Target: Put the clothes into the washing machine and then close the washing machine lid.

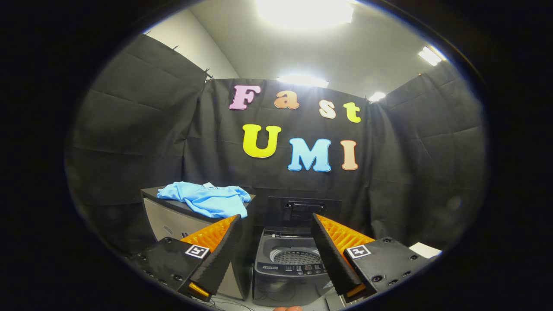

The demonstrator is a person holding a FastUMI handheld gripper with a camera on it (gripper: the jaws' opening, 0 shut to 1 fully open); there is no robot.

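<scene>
A light blue garment (207, 198) lies crumpled on top of a grey cabinet (173, 220), beyond my left finger. To its right a small grey top-loading washing machine (285, 270) stands on the floor with its lid (302, 211) raised upright at the back, and the perforated drum (296, 257) shows inside. My gripper (276, 218) is open, its fingers spread wide with nothing between them. It hovers well short of both the garment and the machine, with the washer seen in the gap between the fingers.
Black cloth walls close the booth behind and on both sides. A white flat object (425, 249) lies beyond the right finger. Cables (224, 302) run on the floor in front of the cabinet.
</scene>
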